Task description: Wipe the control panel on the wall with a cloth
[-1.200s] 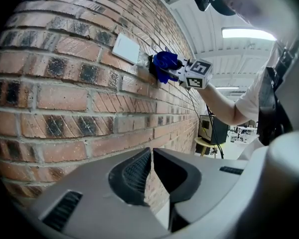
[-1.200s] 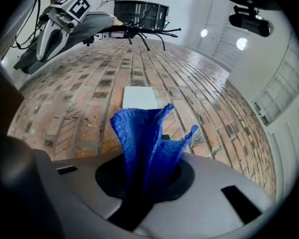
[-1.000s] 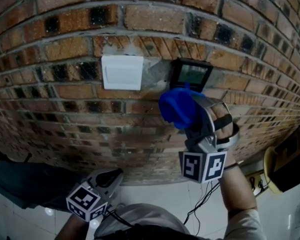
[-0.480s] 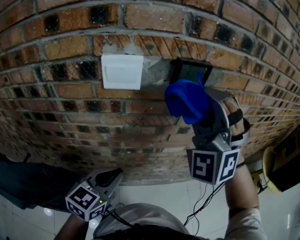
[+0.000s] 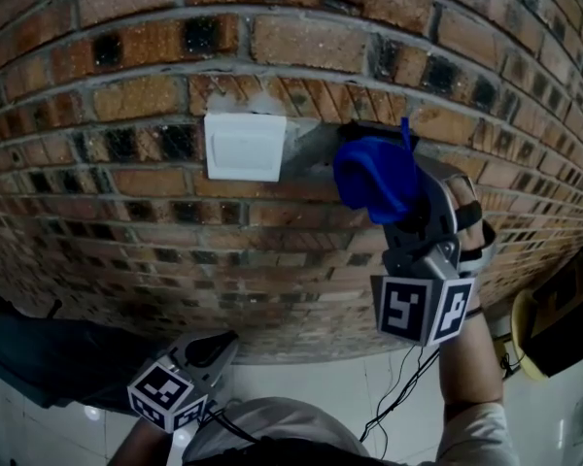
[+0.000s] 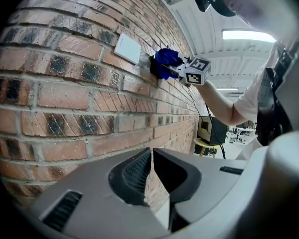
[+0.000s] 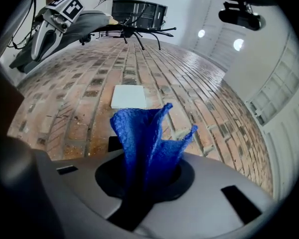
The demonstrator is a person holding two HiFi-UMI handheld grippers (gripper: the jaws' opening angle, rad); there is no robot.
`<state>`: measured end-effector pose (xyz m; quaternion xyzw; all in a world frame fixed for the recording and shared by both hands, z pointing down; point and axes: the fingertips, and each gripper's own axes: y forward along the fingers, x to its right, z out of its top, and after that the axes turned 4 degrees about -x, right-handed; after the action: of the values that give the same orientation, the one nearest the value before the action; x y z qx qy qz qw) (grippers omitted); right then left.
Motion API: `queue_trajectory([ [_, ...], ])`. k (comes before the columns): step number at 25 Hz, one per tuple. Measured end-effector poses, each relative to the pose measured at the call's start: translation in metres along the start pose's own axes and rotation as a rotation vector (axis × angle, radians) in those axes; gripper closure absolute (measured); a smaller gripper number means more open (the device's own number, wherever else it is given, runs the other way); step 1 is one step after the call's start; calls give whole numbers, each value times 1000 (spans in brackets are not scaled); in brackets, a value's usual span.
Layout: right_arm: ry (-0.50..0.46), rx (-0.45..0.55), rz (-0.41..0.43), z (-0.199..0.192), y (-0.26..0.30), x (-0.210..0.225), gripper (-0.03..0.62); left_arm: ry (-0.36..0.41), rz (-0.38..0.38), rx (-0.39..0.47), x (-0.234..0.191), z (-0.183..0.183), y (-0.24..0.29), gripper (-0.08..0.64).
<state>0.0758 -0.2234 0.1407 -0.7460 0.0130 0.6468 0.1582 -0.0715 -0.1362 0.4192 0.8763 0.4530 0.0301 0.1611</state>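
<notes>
My right gripper (image 5: pixel 396 200) is shut on a crumpled blue cloth (image 5: pixel 373 176) and holds it against the brick wall. The cloth covers the dark control panel (image 5: pixel 353 127); only its top left edge shows. In the right gripper view the cloth (image 7: pixel 147 136) rises from between the jaws, and a black corner of the panel (image 7: pixel 114 143) peeks out beside it. My left gripper (image 5: pixel 212 348) hangs low, away from the wall's panel, shut on nothing (image 6: pixel 152 156). From the left gripper view the cloth (image 6: pixel 165 63) sits on the wall far ahead.
A white switch plate (image 5: pixel 245 147) is fixed to the bricks just left of the panel. A black box on a yellow stool (image 5: pixel 554 318) stands at the right. Cables (image 5: pixel 398 386) hang below my right arm. A dark bag (image 5: pixel 39 357) lies at the lower left.
My right gripper has carried the cloth up and to the right, from below the panel onto it, so the screen is now hidden. The left gripper has stayed in place.
</notes>
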Motion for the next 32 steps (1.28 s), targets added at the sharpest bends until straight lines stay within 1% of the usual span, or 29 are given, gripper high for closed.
queue_trajectory([
  [5, -19, -18, 28, -4, -8, -32, 505, 1, -13, -16, 1, -4, 3, 555],
  [13, -19, -35, 145, -16, -6, -95, 505, 0, -21, -14, 4, 0, 6, 555],
  [16, -13, -32, 172, -17, -4, -103, 504, 9, -19, -22, 4, -1, 5, 555],
  [18, 2, -22, 166, -13, -9, -91, 505, 15, -15, -20, 3, 0, 4, 555],
  [19, 12, -12, 150, -9, -12, -80, 505, 17, -13, -17, 3, 1, 3, 555],
  [23, 15, 39, 37, 8, -16, -17, 505, 22, -12, -11, 2, 4, 4, 555],
  [26, 20, 44, -25, 8, -8, 17, 505, 21, -17, -18, 4, 3, 5, 555],
  [29, 26, 36, -29, 5, 1, 25, 505, 24, -21, -26, 5, 1, 5, 555],
  [32, -4, 19, -12, 3, 3, 13, 505, 19, -13, -10, 3, 4, 2, 555],
])
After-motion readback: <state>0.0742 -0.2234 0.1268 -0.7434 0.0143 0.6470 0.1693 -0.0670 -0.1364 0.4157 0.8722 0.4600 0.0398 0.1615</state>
